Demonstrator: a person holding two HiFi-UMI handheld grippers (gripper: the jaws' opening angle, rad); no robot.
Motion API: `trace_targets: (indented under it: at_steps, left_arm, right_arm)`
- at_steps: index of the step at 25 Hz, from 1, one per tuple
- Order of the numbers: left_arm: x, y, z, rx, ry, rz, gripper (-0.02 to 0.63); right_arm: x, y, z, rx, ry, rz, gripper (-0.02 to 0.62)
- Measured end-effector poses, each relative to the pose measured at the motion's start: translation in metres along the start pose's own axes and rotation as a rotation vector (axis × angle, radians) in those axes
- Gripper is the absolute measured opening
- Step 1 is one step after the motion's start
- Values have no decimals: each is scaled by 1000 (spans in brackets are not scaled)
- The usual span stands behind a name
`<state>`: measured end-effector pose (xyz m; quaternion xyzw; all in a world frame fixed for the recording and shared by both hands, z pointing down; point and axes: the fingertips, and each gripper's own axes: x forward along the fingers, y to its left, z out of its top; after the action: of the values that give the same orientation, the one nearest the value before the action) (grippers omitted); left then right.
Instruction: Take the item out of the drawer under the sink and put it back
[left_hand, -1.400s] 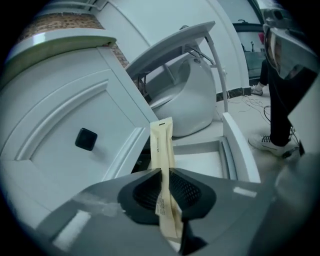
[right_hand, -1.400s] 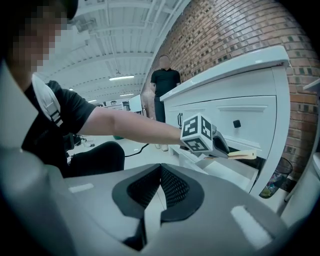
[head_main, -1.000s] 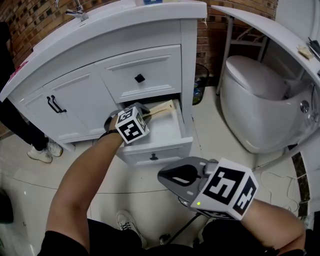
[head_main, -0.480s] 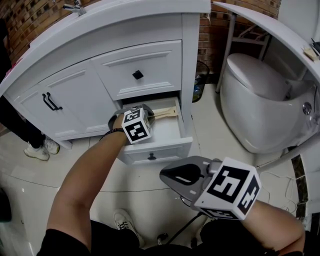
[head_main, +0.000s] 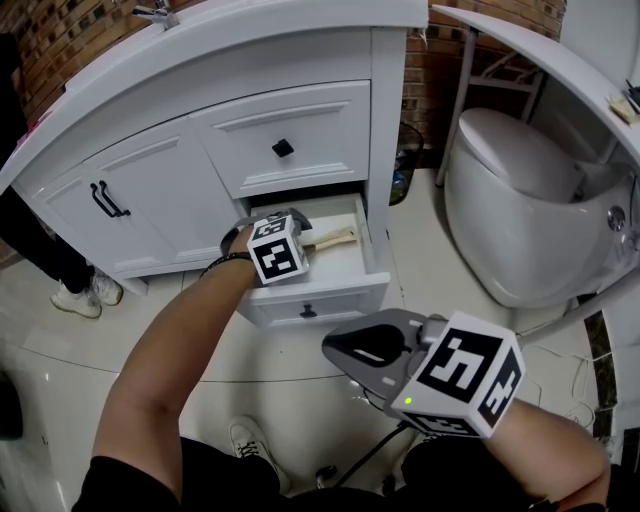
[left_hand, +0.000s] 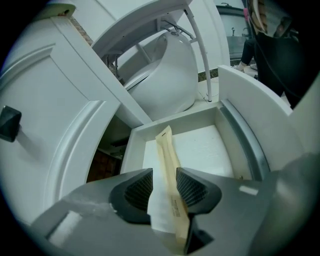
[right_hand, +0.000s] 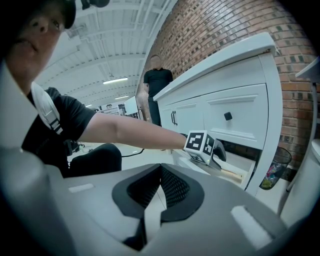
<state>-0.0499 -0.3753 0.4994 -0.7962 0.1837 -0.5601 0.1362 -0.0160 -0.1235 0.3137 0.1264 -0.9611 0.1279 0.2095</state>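
Observation:
The low drawer (head_main: 322, 288) under the sink stands pulled out. A long tan paper-wrapped item (head_main: 336, 236) lies in it, pointing toward the back right corner. My left gripper (head_main: 300, 228) reaches into the drawer from the left. In the left gripper view the item (left_hand: 167, 150) runs between the jaws of the left gripper (left_hand: 164, 187), which are opening, and its far end rests on the drawer floor (left_hand: 210, 145). My right gripper (head_main: 345, 352) hovers over the floor in front of the cabinet, shut and empty, as the right gripper view (right_hand: 160, 175) also shows.
Above the open drawer is a closed drawer with a black knob (head_main: 283, 148); cabinet doors with black handles (head_main: 105, 200) are to the left. A white toilet (head_main: 520, 200) stands right, a small bin (head_main: 405, 160) behind it. A person's shoes (head_main: 75, 300) are at left.
My left gripper has shifted slightly right and lower over the drawer, and the item now lies flatter inside it. The right gripper has hardly moved.

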Motion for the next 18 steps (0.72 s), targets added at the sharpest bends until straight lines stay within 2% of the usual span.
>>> trace_targets:
  at_steps: [7, 12, 15, 17, 18]
  left_arm:
    - [-7, -8, 3, -14, -26, -56, 173]
    - [-16, -6, 6, -12, -27, -46, 165]
    - [-25, -2, 7, 0, -30, -12, 129]
    - [-35, 5, 9, -8, -49, 29, 66]
    - [-40, 7, 10, -20, -61, 43, 14]
  right_arm:
    - [-3, -1, 1, -2, -6, -8, 8]
    - [-5, -1, 1, -4, -7, -16, 8]
    - [-6, -1, 3, -7, -12, -26, 8]
    - [-7, -3, 4, -10, -17, -37, 8]
    - [-7, -4, 4, -11, -19, -44, 8]
